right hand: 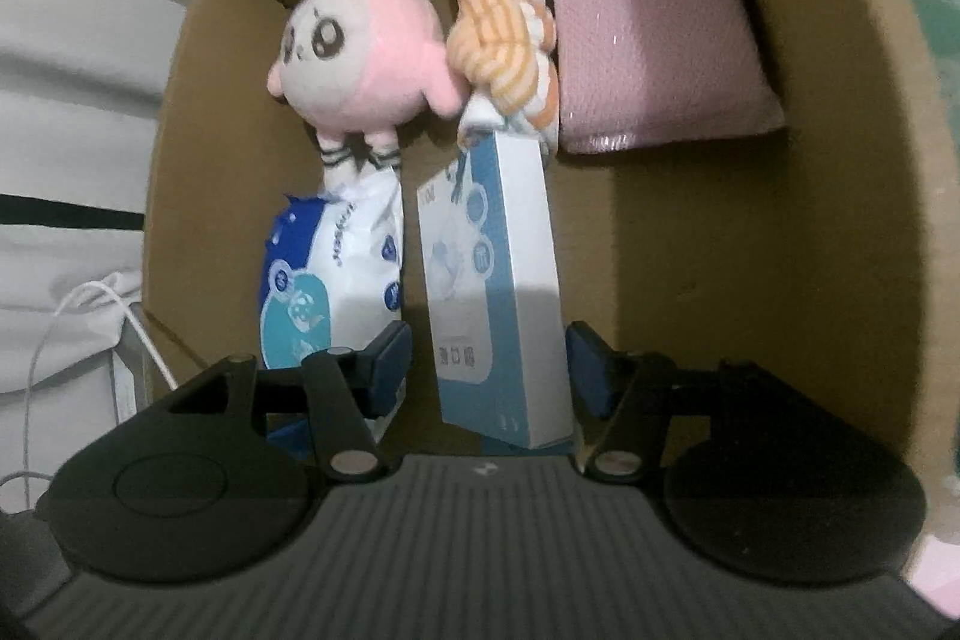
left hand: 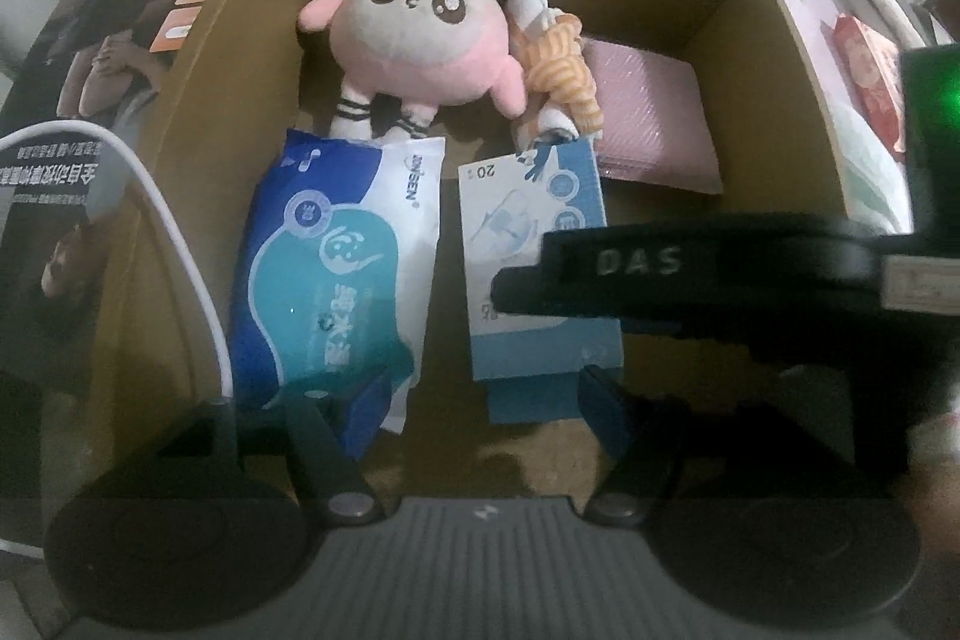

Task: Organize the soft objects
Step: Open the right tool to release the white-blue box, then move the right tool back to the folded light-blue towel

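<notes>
Because the cardboard box point(left hand: 774, 58) serves as the collecting bin, everything soft lies gathered on its floor, and its tall walls limit any move to straight up or down. Against the far wall rests the pink plush toy point(left hand: 414, 34), touching the orange striped cloth point(left hand: 561, 67) at its side; the pink padded pack point(left hand: 651, 124) fills the far corner beside the cloth. Nearer, the wipes pack point(left hand: 336, 268) lies flat along one wall, its top edge under the toy's legs. Just beside it, with a strip of bare floor between, sits the blue-and-white box point(right hand: 498, 292), apparently just set down. Bare floor remains between that box and the other side wall. Astride it, the right gripper point(right hand: 487, 361) has its fingers spread, pads clear of both faces. Above the gap, the left gripper point(left hand: 483, 415) hangs open and empty.
</notes>
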The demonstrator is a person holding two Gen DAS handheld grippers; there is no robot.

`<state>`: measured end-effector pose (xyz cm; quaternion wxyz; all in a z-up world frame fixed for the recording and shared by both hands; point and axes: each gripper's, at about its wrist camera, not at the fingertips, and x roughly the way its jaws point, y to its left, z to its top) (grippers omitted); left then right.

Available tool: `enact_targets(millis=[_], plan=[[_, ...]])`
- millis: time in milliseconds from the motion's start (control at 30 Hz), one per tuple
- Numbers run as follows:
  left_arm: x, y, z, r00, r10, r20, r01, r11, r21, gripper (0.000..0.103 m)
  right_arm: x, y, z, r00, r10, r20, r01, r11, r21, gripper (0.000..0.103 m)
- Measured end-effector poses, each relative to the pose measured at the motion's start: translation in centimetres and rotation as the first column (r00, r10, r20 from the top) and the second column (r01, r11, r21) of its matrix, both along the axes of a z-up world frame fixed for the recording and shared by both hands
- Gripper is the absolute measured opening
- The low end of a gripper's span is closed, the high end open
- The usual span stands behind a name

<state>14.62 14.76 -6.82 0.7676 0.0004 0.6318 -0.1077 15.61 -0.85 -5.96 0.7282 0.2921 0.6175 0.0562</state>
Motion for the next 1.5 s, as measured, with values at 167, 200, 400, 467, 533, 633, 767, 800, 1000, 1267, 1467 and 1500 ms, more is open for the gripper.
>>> enact_targets(millis=[167,200,400,467,533,633,767,800,1000,1267,1467,1500], plan=[[-0.4,0.4,-0.1,1.0,0.003,-0.01,-0.003,1.0,0.003,0.07,0.1,1.3,-1.4,0.999,0.026,-0.031,-0.025,0.999,0.035,0.057],[-0.5,0.5,-0.1,1.0,0.003,-0.01,-0.003,1.0,0.005,0.07,0.1,1.4,-1.6,0.999,0.035,-0.037,-0.034,0.998,0.045,0.057],[-0.9,0.6,0.1,1.0,0.015,-0.011,-0.015,1.0,0.003,0.071,-0.2,1.5,-0.3,0.999,0.049,0.016,-0.049,0.999,0.001,0.077],[-0.9,0.6,0.1,1.0,0.019,-0.015,-0.019,1.0,0.006,0.071,-0.1,1.2,0.1,0.998,0.042,0.038,-0.042,0.999,-0.008,0.081],[-1.0,0.6,0.0,1.0,0.021,-0.017,-0.021,1.0,0.009,0.071,0.0,1.1,-0.1,0.999,0.034,0.034,-0.034,0.999,0.003,0.081],[-1.2,0.6,0.0,1.0,0.022,-0.015,-0.022,1.0,0.013,0.072,0.3,1.2,-1.2,0.999,0.024,0.03,-0.025,0.999,0.029,0.081],[-1.4,0.3,-0.2,1.0,0.025,-0.013,-0.024,1.0,0.016,0.072,0.6,1.1,-1.7,0.999,0.026,0.047,-0.03,0.995,0.095,0.081],[-1.4,0.3,-0.2,1.0,0.025,-0.011,-0.025,1.0,0.016,0.072,0.6,1.2,-1.6,0.998,0.031,0.055,-0.036,0.994,0.1,0.081],[-1.4,-0.3,0.7,0.999,0.047,0.013,-0.047,0.999,0.001,0.073,0.8,1.2,0.3,0.991,0.059,0.116,-0.071,0.992,0.103,0.082],[-1.9,-3.0,4.1,0.993,0.067,0.098,-0.063,0.997,-0.042,0.077,-1.2,-2.9,5.0,0.964,-0.007,0.266,-0.058,0.97,0.236,0.085],[-2.6,-8.3,6.2,0.989,0.036,0.141,-0.029,0.998,-0.049,0.083,-3.9,-9.0,7.6,0.935,-0.13,0.328,-0.002,0.928,0.374,0.093],[-2.8,-9.2,6.5,0.989,0.028,0.143,-0.022,0.999,-0.047,0.083,-4.4,-10.1,8.3,0.926,-0.143,0.35,0.002,0.928,0.372,0.094]])
